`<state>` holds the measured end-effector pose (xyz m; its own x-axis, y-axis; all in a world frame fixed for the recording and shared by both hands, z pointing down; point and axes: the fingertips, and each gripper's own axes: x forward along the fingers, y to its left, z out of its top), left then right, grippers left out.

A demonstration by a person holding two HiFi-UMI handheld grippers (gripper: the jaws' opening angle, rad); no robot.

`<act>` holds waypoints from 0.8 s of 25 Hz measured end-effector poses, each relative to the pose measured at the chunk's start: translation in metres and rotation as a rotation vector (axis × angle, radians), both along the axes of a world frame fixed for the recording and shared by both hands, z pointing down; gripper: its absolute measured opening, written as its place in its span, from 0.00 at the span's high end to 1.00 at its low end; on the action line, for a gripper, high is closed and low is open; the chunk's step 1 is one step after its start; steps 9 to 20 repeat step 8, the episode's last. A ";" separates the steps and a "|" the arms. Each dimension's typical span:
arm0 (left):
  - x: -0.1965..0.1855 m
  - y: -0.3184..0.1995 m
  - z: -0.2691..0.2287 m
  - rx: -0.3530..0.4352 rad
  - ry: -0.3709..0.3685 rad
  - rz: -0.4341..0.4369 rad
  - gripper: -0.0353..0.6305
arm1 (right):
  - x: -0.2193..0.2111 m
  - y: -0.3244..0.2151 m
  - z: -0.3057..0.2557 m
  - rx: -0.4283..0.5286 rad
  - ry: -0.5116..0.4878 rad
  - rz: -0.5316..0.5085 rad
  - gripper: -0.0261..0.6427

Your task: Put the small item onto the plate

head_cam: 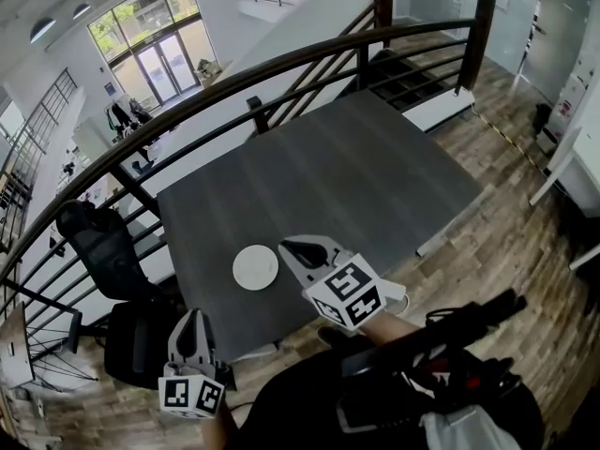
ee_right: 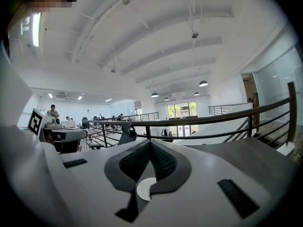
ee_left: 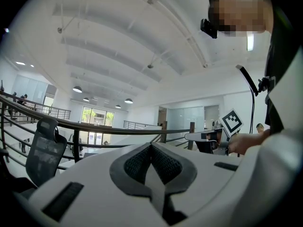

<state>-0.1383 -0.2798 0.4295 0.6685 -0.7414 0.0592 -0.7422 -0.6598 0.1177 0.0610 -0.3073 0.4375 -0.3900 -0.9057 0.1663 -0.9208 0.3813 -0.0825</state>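
A round white plate (head_cam: 255, 267) lies near the front edge of the dark grey table (head_cam: 356, 176), and nothing shows on it. No small item is visible in any view. My right gripper (head_cam: 284, 247) hovers just right of the plate, jaws shut and empty. In the right gripper view a sliver of the plate (ee_right: 144, 189) shows through the gap behind the shut jaws of the right gripper (ee_right: 150, 142). My left gripper (head_cam: 192, 315) hangs below the table's front edge, left of the plate. Its jaws are shut on nothing in the left gripper view (ee_left: 151, 144).
A dark curved railing (head_cam: 187, 101) runs behind the table's far and left sides. A black office chair (head_cam: 98, 242) stands at the table's left. Wooden floor (head_cam: 497, 157) lies to the right. The right gripper's marker cube (ee_left: 232, 122) and a hand show in the left gripper view.
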 end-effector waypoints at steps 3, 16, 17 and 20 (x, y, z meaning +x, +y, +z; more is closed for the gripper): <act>-0.001 -0.001 0.000 -0.004 0.001 0.000 0.94 | -0.003 -0.003 0.000 0.006 0.021 -0.003 0.96; -0.004 -0.006 -0.001 -0.003 0.008 -0.002 0.94 | -0.008 -0.010 -0.001 -0.005 0.007 -0.009 0.96; -0.004 -0.006 -0.001 -0.003 0.008 -0.002 0.94 | -0.008 -0.010 -0.001 -0.005 0.007 -0.009 0.96; -0.004 -0.006 -0.001 -0.003 0.008 -0.002 0.94 | -0.008 -0.010 -0.001 -0.005 0.007 -0.009 0.96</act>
